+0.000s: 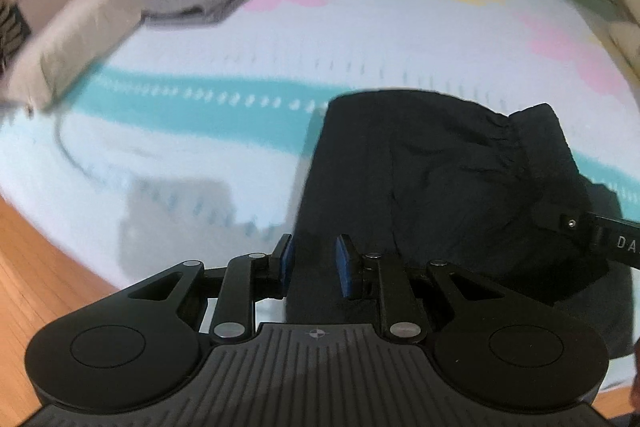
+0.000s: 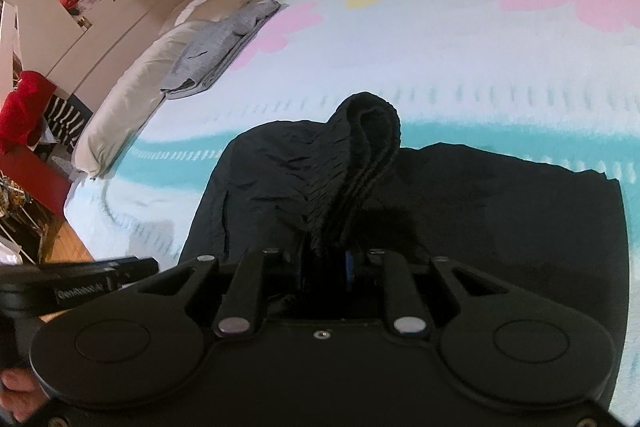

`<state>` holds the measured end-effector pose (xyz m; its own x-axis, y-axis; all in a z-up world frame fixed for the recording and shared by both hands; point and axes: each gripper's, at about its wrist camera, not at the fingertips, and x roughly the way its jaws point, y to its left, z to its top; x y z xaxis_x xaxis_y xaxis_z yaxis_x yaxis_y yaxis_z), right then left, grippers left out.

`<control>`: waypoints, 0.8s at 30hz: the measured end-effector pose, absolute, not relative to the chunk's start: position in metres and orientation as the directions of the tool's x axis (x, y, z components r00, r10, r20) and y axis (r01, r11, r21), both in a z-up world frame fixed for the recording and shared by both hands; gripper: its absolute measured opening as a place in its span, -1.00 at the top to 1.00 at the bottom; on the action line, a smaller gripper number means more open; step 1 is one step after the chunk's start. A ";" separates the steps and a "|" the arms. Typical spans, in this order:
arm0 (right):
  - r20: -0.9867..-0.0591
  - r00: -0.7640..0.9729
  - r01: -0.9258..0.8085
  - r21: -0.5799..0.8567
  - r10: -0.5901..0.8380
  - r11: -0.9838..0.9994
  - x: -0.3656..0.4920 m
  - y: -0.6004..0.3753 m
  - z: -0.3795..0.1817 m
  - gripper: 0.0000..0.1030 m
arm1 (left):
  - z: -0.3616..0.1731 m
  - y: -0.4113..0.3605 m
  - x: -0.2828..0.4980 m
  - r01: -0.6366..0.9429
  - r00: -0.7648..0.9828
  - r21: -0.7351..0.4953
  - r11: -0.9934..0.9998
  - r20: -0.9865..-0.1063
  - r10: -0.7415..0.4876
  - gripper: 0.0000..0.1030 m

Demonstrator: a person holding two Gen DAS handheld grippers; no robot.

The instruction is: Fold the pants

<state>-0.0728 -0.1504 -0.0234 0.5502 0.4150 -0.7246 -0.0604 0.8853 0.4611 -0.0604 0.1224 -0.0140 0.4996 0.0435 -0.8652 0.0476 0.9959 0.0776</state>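
A: Where are the crumpled black fabric pants (image 2: pixel 440 203)?
B: On the flower-patterned bedspread (image 2: pixel 400 47); the right gripper (image 2: pixel 326 267) pinches their ribbed waistband (image 2: pixel 372 131), the left gripper (image 1: pixel 314 265) gapes over a leg

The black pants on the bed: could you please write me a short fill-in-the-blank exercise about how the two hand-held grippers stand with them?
1. The right hand-held gripper is shut on the ribbed ______ of the black pants.
2. The left hand-held gripper has its jaws ______, with pants fabric between them.
3. A folded ______ garment lies at the bedspread's far left, beside a pillow.

Missing words: waistband; open; grey
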 end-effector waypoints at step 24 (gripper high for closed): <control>-0.599 0.628 -0.126 0.551 0.497 0.825 -0.086 -0.151 0.034 0.49 | -0.039 0.154 -0.048 -0.092 0.421 -0.007 0.996 -0.906 0.032 0.56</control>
<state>-0.0862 -0.1505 0.0342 0.6278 0.4966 -0.5994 -0.1259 0.8247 0.5514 -0.0479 0.1540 -0.0386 0.4213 0.0324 -0.9063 -0.0925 0.9957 -0.0073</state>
